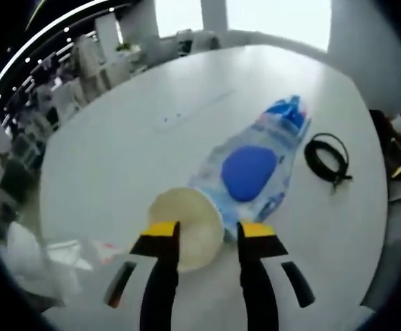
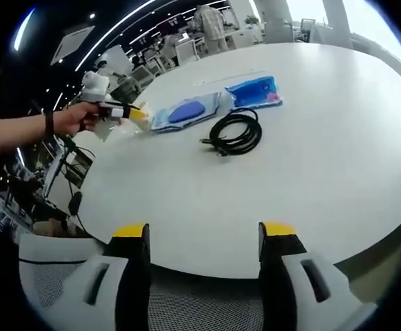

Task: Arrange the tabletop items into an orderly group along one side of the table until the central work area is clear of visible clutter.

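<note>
Smooth white round table (image 2: 311,172), coiled black cable (image 2: 235,134), crinkly clear-blue packet (image 1: 252,172)

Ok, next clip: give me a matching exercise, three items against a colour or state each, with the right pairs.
Things:
1. cable
2. plastic package
3. right gripper

Descriptions:
A. clear with a blue oval inside
B. open, jaws apart near the table edge
C. black, coiled on the table

Pairs: 1-C, 2-A, 3-B
</note>
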